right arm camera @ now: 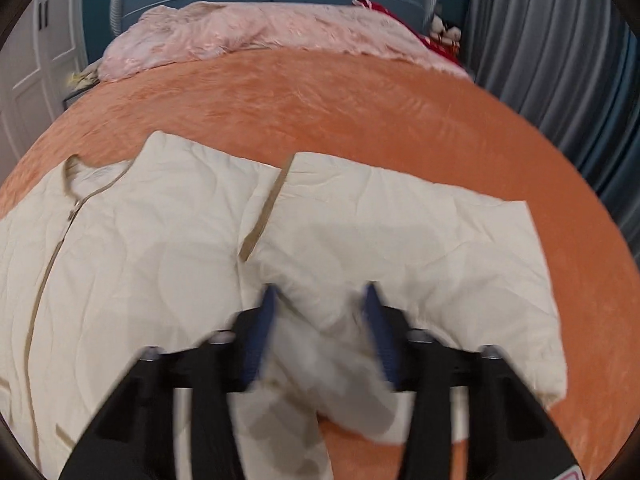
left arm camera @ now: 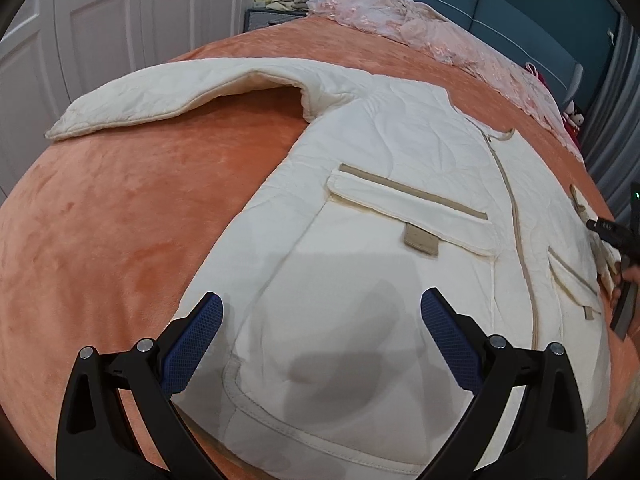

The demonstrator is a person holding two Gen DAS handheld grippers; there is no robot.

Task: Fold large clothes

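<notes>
Even, soft light is cast; gripper shadows fall on the cream quilted jacket [left arm camera: 360,360]. Edges are bowed; the right view is motion-blurred.

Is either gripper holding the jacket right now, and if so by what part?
Left gripper is open over the jacket, holding nothing. Right gripper has bunched jacket fabric between its fingers near the sleeve; whether the pads grip it cannot be told.

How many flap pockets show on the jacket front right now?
2: one flap pocket left of the zipper, another right of it near the right claw. More may be hidden.
</notes>
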